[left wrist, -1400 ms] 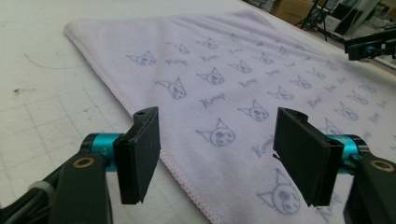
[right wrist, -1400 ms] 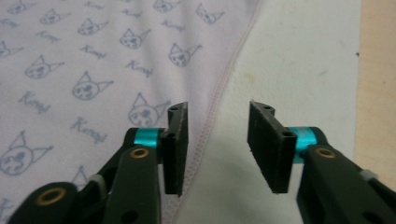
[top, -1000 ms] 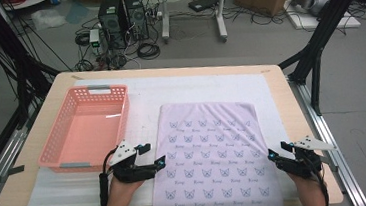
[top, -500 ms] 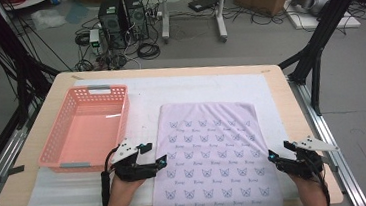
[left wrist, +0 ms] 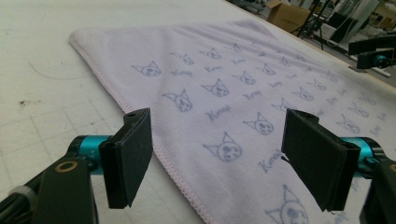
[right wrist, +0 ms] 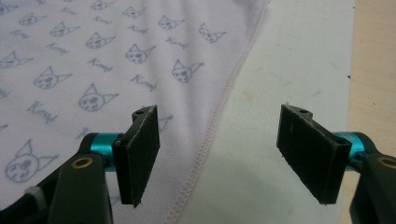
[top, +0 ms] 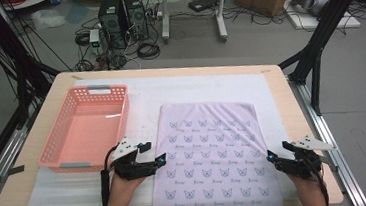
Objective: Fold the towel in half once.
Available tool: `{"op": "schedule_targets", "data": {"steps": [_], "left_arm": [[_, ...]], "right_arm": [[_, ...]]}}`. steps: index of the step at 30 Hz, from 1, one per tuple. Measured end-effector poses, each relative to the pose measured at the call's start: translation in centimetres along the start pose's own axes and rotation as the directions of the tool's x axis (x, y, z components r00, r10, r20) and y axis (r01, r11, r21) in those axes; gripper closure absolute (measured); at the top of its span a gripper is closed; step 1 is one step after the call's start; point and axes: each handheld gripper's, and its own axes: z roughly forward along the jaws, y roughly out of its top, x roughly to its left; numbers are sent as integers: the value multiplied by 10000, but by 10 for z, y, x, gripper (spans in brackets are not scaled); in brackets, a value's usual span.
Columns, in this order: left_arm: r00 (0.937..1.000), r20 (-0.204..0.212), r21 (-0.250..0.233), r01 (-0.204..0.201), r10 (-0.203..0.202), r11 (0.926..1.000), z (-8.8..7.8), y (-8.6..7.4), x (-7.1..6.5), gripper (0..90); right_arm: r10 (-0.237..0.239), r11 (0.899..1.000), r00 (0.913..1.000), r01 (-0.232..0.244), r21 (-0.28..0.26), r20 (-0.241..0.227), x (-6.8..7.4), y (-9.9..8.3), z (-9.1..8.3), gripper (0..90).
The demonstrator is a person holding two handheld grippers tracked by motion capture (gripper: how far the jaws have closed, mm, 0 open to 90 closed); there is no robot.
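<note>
A lilac cloth [top: 210,151] printed with small cat faces lies flat on the white mat [top: 195,89]. My left gripper [top: 158,161] rests at the cloth's left edge, near the front. It is open, and its jaws straddle the stitched hem [left wrist: 163,158] just above the fabric. At the cloth's right edge sits my right gripper [top: 272,156], open too. Its jaws have just been opening, and they stand either side of the hem [right wrist: 205,149] without pressing on it. The cloth [right wrist: 93,60] spreads away to the left in the right gripper view.
A pink plastic basket [top: 100,89] with nothing in it stands on the mat to the left of the cloth, close behind my left hand. The wooden table edge [top: 298,118] runs just right of my right gripper. Black frame legs and cables lie on the floor beyond the table.
</note>
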Motion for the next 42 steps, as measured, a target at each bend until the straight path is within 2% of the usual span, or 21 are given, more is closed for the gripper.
{"op": "schedule_targets", "data": {"steps": [4,6,10,13,14,16,21,24,26,29,32,36,39,40,41,42], "left_arm": [[10000,-55,71,15,-15,10000,1,6,2,253],[9998,-80,-13,194,-194,9998,1,10,3,255],[9999,-97,173,105,-103,9998,7,20,4,276],[9996,-195,324,231,-225,9992,16,29,7,290],[9994,-160,195,313,-310,9993,19,31,7,301],[9994,-235,408,255,-246,9988,26,35,9,323],[9976,-644,824,292,-239,9962,44,40,18,343],[9938,-998,1029,591,-488,9929,53,38,26,356],[9883,-1372,1276,843,-666,9882,58,34,32,361],[9818,-1841,1657,788,-477,9830,65,30,34,379],[9768,-2069,1893,954,-553,9773,69,28,36,392],[9733,-2225,1917,997,-557,9764,70,29,35,418],[9714,-2363,2034,717,-221,9765,72,28,32,455],[9715,-2370,2123,552,-34,9756,72,28,30,511],[9689,-2465,2252,365,207,9736,73,29,28,575],[9658,-2561,2328,200,415,9723,74,28,26,590]], "right_arm": [[-79,10000,9998,80,40,-165,1,3,4,294],[-21,9999,9997,24,123,-229,2,5,6,298],[-56,9999,9994,62,162,-349,-2,10,9,328],[-56,9998,9987,66,204,-503,-3,16,11,368],[-98,9997,9984,111,225,-564,-3,17,12,385],[-134,9994,9974,156,304,-704,-2,21,16,416],[243,9987,9955,-200,477,-912,-5,30,33,475],[303,9972,9960,-245,700,-835,-7,35,42,489],[323,9966,9967,-265,785,-739,-8,38,47,504],[432,9947,9971,-371,962,-622,-11,41,53,513],[473,9925,9974,-409,1156,-536,-12,42,59,518],[457,9897,9983,-402,1373,-371,-13,44,67,526],[266,9855,9996,-240,1680,-134,-12,44,74,549],[191,9855,9998,-183,1689,-29,-10,44,75,558],[128,9853,9999,-135,1704,50,-10,45,75,571],[123,9849,9999,-139,1724,101,-9,45,75,587]]}}
